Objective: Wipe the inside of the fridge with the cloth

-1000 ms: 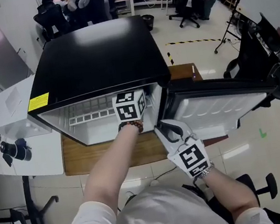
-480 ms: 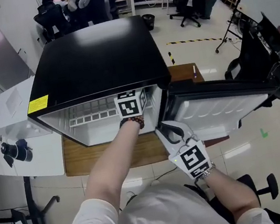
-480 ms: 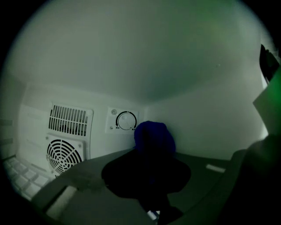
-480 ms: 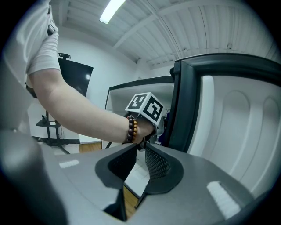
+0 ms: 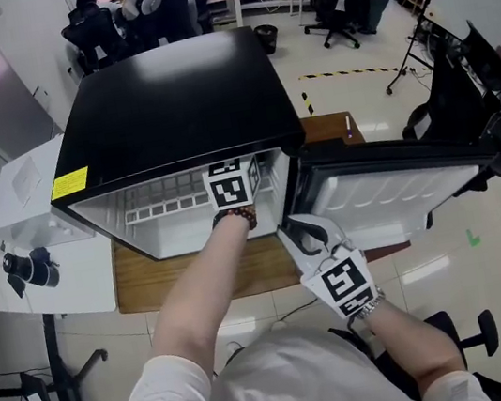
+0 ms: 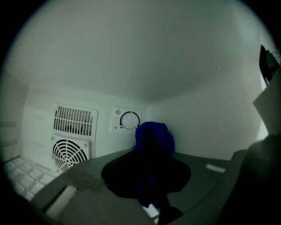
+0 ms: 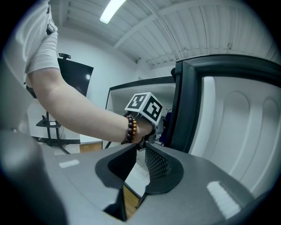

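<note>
Little had shifted since the earlier frame: the left gripper sat marginally deeper in the fridge. The right gripper was unmoved at its 5 o'clock, jaws parted and empty beside the open door. Left jaws were clenched on the blue cloth, inside near the back corner, with the dial at its 11 o'clock. Judged best practice: keep the clench firm, press the cloth flat to the wall, sweep in overlapping passes, and spare the dial.
</note>
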Action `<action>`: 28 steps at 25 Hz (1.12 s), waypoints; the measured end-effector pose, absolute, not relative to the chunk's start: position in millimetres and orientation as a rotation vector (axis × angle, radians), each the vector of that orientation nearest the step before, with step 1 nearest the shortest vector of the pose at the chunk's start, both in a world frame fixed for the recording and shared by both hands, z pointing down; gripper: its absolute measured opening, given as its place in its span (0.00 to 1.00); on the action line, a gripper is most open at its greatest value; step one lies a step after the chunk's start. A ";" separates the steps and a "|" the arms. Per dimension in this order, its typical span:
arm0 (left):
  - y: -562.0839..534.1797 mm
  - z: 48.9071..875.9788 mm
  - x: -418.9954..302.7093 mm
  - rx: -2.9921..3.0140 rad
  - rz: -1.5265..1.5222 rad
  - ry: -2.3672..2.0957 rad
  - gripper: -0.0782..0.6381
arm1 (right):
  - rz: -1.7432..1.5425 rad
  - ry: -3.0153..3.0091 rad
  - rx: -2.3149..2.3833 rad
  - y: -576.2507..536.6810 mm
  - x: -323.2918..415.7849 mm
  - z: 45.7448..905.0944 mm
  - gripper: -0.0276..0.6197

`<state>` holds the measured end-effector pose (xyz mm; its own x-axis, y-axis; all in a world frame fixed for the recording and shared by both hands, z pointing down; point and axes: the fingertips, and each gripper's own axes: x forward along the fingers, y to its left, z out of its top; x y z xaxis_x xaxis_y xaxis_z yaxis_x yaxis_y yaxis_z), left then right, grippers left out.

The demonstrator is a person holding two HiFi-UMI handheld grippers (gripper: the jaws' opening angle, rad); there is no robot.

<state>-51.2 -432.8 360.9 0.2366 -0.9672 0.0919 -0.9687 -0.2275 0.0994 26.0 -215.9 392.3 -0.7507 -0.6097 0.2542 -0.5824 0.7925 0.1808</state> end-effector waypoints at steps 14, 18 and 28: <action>-358.2 363.2 -100.9 2.339 0.008 -1.853 0.21 | -0.132 -2.748 0.869 -199.8 -8.0 381.1 0.15; -322.3 353.9 -115.9 2.376 0.001 -1.829 0.21 | -0.149 -2.767 0.848 -194.4 -27.6 371.7 0.15; -229.8 342.0 -162.6 2.527 0.002 -1.660 0.21 | -0.183 -2.786 0.826 -192.7 -84.1 349.7 0.25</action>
